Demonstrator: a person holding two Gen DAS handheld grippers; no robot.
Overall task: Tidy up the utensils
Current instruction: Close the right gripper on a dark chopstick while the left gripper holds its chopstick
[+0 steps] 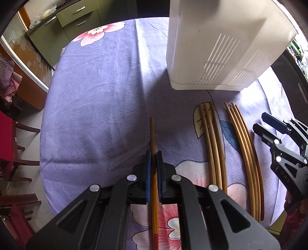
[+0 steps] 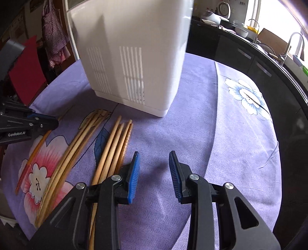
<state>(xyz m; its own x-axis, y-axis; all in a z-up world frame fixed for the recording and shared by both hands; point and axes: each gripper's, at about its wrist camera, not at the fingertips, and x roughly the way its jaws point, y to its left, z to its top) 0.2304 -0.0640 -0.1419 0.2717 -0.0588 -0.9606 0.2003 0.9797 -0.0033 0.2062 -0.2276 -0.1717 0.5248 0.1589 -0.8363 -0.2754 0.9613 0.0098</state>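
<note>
Home kitchen, sink tap [image 2: 294, 46], counter cabinets [image 1: 77, 17], floral tablecloth [image 1: 105, 86]

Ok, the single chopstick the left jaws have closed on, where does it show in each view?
Left wrist: the single chopstick runs up the lower centre, clamped in the left gripper.
Right wrist: far left, slanting, under the left gripper.
Shared landmark: the white container.
</note>
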